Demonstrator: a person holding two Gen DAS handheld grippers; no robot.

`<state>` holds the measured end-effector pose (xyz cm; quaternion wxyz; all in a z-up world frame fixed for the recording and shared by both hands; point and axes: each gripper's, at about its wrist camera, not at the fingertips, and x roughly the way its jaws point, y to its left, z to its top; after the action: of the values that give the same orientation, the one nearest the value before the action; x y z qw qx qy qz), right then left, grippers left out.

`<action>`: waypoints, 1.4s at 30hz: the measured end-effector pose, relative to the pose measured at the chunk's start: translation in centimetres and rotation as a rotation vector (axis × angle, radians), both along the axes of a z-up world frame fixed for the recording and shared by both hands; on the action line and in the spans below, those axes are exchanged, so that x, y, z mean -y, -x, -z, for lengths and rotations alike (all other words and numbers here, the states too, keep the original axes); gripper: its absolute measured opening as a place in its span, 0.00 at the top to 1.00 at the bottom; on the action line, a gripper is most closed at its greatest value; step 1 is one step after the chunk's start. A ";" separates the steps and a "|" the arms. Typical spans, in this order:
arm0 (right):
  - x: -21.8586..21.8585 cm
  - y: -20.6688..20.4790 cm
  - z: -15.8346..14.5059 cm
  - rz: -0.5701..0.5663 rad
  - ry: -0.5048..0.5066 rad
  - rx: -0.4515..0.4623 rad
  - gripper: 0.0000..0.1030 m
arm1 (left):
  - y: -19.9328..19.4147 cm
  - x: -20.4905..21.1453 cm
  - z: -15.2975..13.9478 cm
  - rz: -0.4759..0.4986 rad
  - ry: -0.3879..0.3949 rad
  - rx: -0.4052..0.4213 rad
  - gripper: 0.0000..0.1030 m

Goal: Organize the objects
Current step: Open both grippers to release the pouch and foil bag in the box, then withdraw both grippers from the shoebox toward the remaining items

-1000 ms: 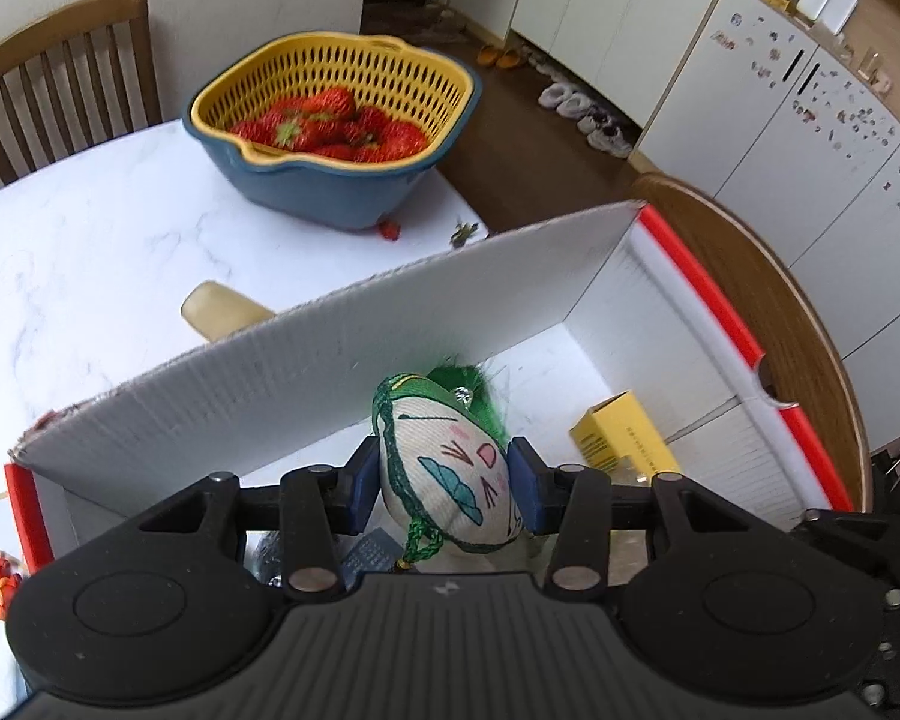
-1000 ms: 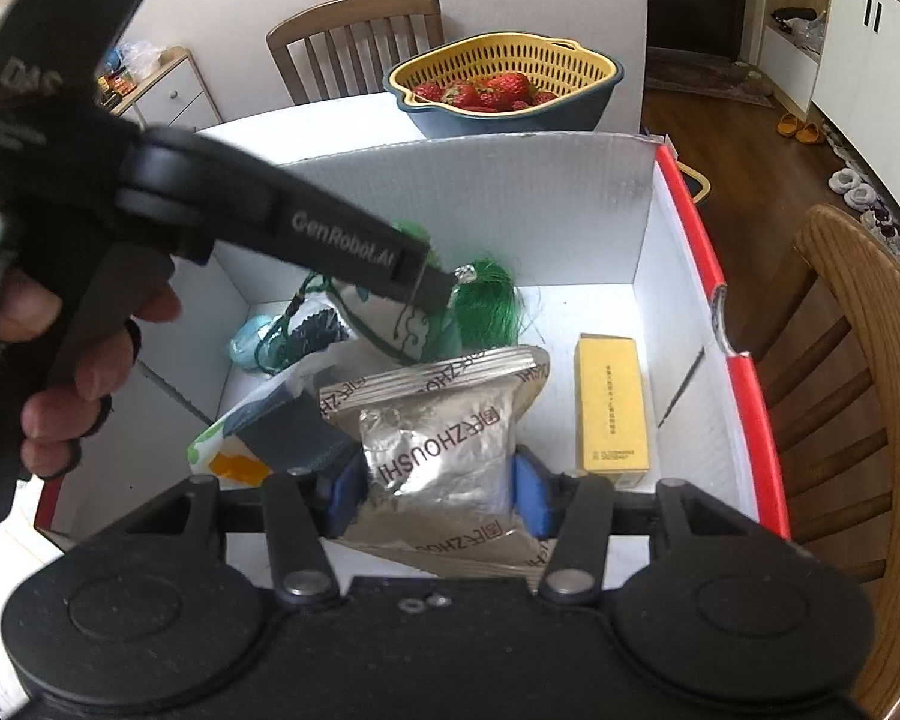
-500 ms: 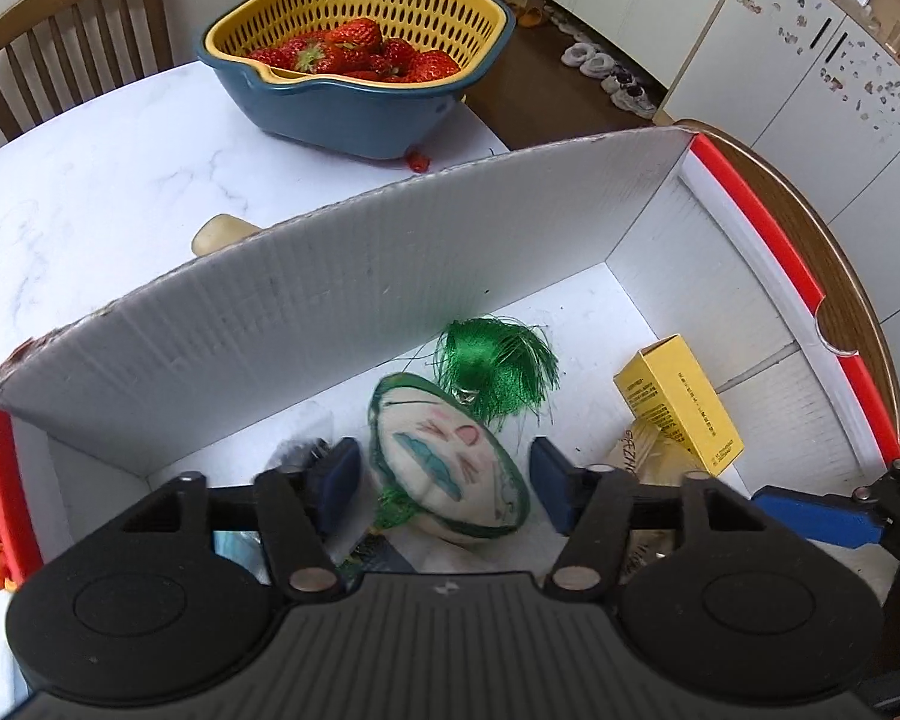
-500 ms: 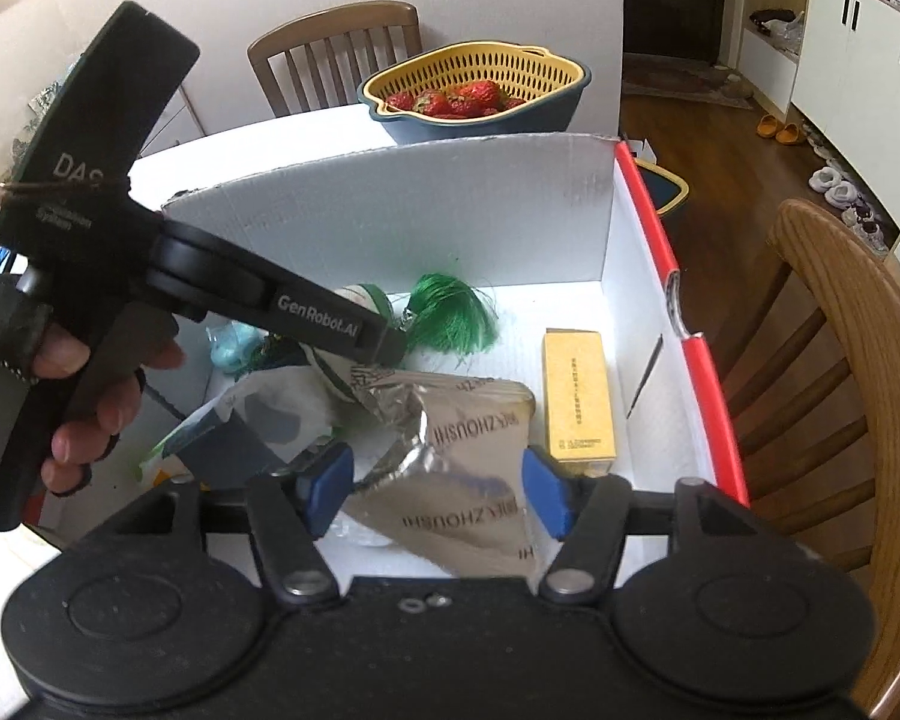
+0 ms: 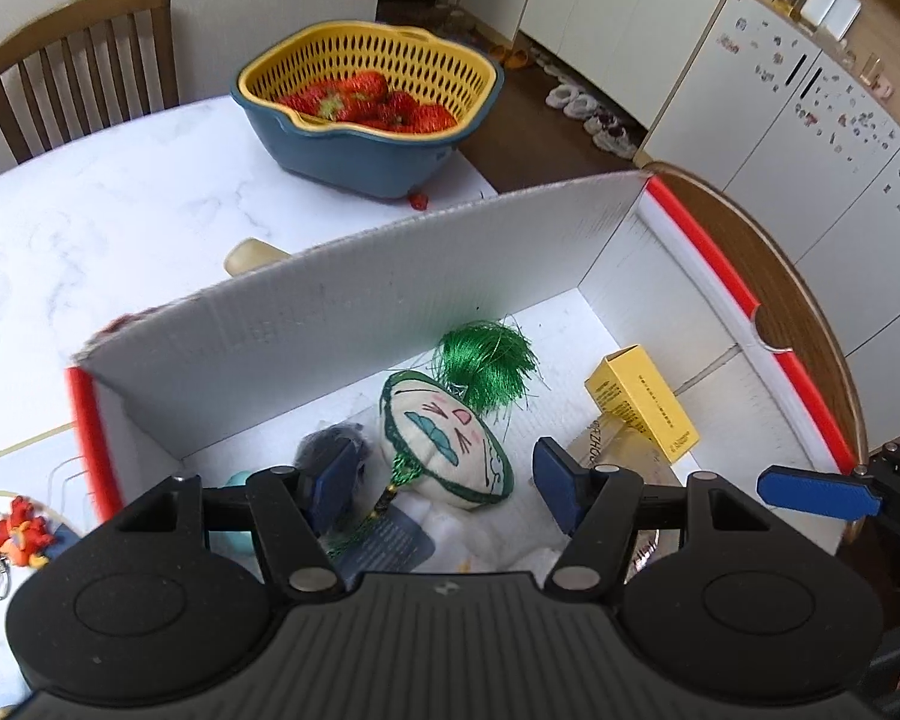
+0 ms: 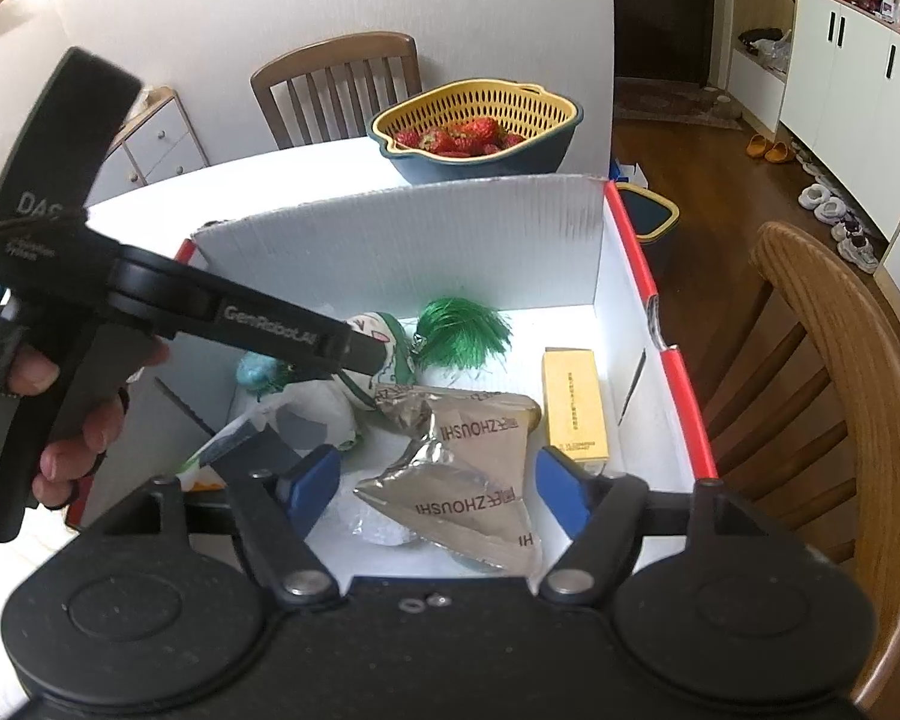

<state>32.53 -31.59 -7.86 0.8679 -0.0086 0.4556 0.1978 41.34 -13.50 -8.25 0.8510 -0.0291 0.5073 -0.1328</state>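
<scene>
Now both sets of fingers, left gripper (image 5: 444,483) and right gripper (image 6: 435,489), have just been opening and hold nothing; the embroidered sachet (image 5: 444,450) and foil pouch (image 6: 480,468) lie free in the white box (image 5: 342,330). Risk: the sachet's green tassel (image 5: 489,363) snagging on withdrawal.

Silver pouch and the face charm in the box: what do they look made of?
Silver pouch: apparently metallised foil film, shiny and creased, with printed lettering. Face charm: likely stuffed cream fabric, matte, with stitched features, green cord edging and a glossy green thread tassel.

Box (image 5: 354,324) walls around crowded floor
</scene>
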 end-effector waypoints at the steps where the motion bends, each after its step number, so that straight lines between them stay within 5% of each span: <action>1: 0.0 0.2 -0.2 0.001 -0.001 0.003 0.31 | 0.3 -0.2 -0.2 -0.001 0.001 0.006 0.37; 26: -2.8 4.9 -4.7 0.087 -0.057 0.106 0.22 | 10.0 -8.2 -6.6 0.031 0.103 0.174 0.37; 29: -3.6 5.6 -5.1 0.093 -0.072 0.118 0.20 | 11.3 -9.5 -7.2 0.031 0.101 0.204 0.27; 42: -9.1 8.7 -6.1 0.094 -0.089 0.193 0.04 | 14.9 -16.7 -8.0 -0.005 0.073 0.265 0.13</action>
<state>23.83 -22.45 -1.76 0.9155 0.0325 0.3607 0.1751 26.40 3.21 -0.29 0.9092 -0.0437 0.3851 -0.1518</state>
